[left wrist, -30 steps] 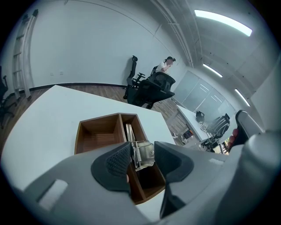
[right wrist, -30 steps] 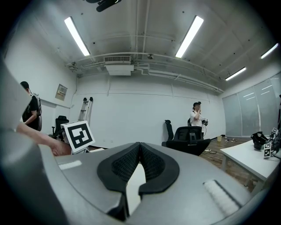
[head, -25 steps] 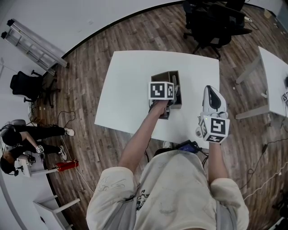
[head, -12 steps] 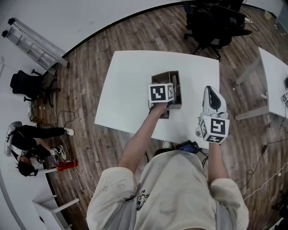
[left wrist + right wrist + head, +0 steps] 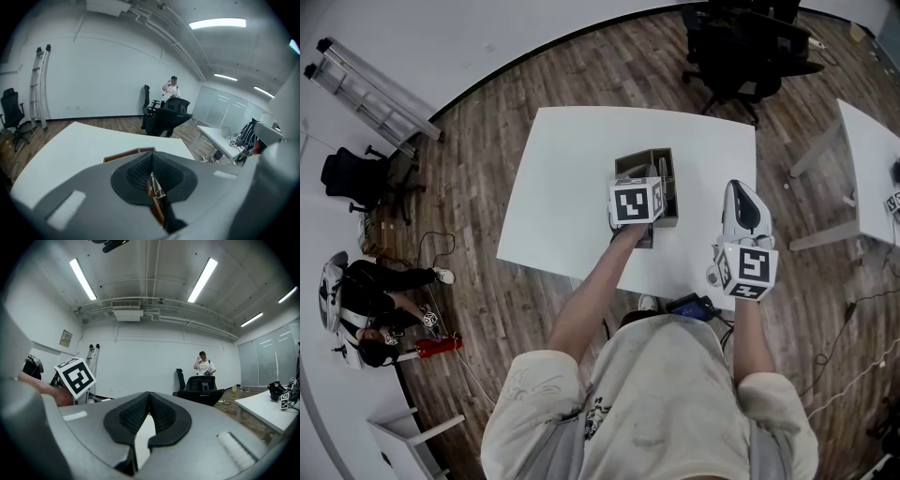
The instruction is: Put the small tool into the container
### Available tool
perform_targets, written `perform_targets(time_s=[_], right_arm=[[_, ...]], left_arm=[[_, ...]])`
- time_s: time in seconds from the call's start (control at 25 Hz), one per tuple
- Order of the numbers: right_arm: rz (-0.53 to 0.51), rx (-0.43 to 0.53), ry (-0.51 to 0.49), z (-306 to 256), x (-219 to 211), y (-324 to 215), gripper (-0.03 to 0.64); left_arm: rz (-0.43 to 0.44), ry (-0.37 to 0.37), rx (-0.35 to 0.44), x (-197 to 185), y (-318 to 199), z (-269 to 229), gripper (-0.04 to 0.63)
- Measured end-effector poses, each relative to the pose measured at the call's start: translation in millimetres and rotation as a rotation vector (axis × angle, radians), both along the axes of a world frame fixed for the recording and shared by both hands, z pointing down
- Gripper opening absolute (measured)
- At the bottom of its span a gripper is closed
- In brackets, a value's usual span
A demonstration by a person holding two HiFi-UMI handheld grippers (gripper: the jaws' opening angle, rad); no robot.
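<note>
A brown wooden container [image 5: 649, 165] with compartments stands on the white table [image 5: 572, 187]. My left gripper [image 5: 656, 194] hovers over its near side, mostly hidden under its marker cube [image 5: 636, 202]. In the left gripper view the gripper [image 5: 152, 176] is shut on the small tool [image 5: 156, 188], a thin metal piece with a brown part running down between the pads. The container's rim [image 5: 129, 154] shows just beyond the jaws. My right gripper [image 5: 741, 202] rests at the table's right edge, pointing level. It is shut [image 5: 149, 401] with nothing in it.
Black office chairs [image 5: 741, 47] stand beyond the table's far side. A second white table [image 5: 872, 169] is at the right. A ladder [image 5: 370, 94] lies at the far left, and a person [image 5: 356, 300] sits on the floor at the left. Another person [image 5: 172, 89] stands by the far chairs.
The left gripper's marker cube has shifted slightly toward me and tilted as the hand lifted over the container. The right gripper has not moved. The person on the floor has shifted.
</note>
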State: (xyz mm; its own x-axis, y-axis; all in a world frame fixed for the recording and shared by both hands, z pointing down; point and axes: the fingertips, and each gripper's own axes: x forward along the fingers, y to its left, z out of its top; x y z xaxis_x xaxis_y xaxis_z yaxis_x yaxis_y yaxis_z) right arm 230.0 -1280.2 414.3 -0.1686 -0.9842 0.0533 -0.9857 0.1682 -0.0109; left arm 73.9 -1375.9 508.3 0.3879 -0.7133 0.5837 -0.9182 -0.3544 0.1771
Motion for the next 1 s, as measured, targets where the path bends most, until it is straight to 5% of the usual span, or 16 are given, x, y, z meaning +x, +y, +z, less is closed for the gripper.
perform_targets(time_s=[0.4,0.6,0.8,1.0], right_arm=[[-0.008,0.013,0.001,-8,0,0,0.006],[-0.006,0.018,0.007,-30,-47,36,0.006],[-0.012,0.020,0.009,-29,-6,10,0.006],[-0.013,0.025,0.001,-32,-6,12,0.006]], left_arm=[[0.001,-0.006,0.247,4,9,-63,0.020],[0.007,-0.017,0.367,-43,57,-111,0.020],[0.014,-0.017,0.476,2,40,-122,0.020],[0.029,-0.001,0.581,7,52,-137,0.020]])
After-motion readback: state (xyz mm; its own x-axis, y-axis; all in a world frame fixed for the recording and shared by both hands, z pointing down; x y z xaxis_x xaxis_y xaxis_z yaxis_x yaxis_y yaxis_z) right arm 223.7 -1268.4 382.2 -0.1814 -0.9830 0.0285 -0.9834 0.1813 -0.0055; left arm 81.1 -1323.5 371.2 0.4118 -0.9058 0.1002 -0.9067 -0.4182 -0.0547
